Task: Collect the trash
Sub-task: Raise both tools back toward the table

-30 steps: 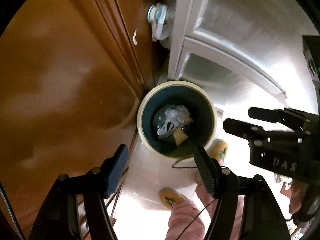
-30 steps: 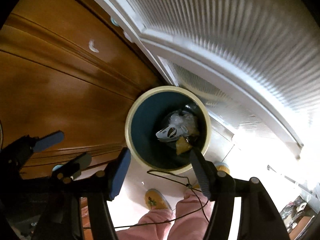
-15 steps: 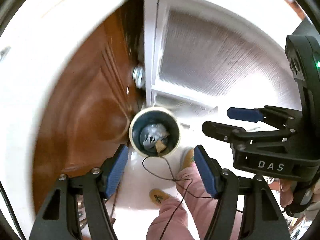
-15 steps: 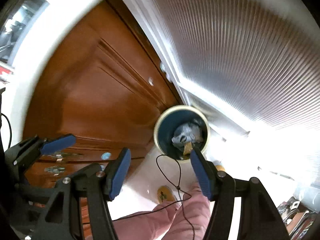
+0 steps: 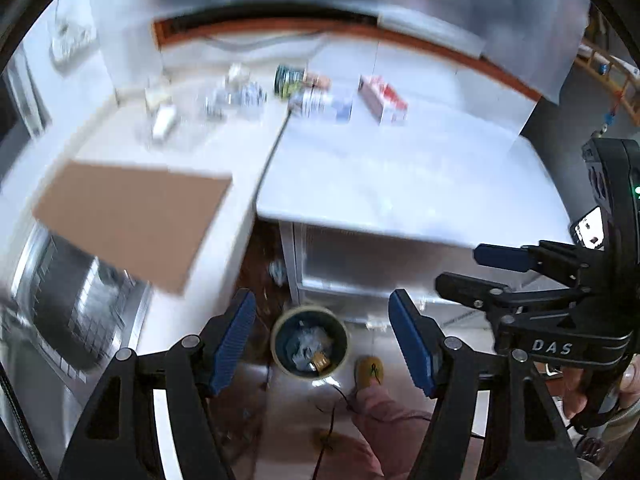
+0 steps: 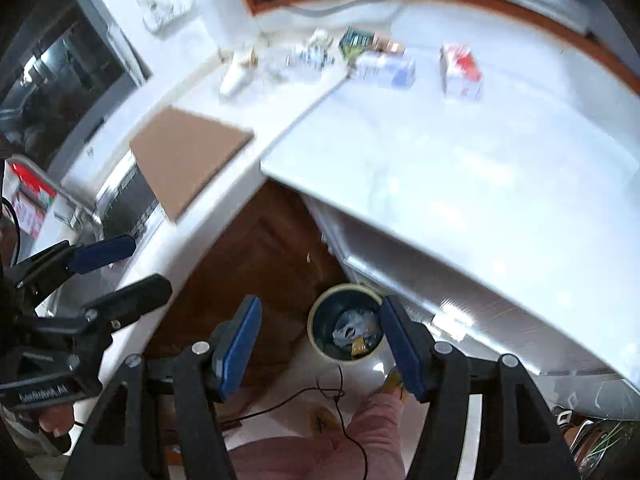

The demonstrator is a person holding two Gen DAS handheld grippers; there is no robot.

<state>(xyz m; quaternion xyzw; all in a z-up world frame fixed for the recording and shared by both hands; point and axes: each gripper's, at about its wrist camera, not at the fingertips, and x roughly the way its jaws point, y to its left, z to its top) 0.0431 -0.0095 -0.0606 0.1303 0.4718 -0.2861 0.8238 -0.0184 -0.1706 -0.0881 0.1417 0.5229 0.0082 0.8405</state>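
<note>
the left gripper (image 5: pixel 320 332) and right gripper (image 6: pixel 320 340) are both spread wide, with nothing held between the blue pads. the trash bin (image 5: pixel 309 341) is seen on the floor far below, crumpled waste inside it. on the white counter (image 5: pixel 400 168), toward 12 o'clock, blurred litter (image 5: pixel 236 98) and a red-and-white box (image 5: pixel 382 98) are scattered; brown cardboard (image 5: pixel 132 220) lies at 9 o'clock.

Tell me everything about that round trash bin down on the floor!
The trash bin is round, with a cream rim and a dark teal inside. It stands upright and open on the shiny floor, below the white counter's edge, near a brown cabinet door. Inside lie crumpled clear plastic and a small yellowish scrap. No gripper touches it.
</note>
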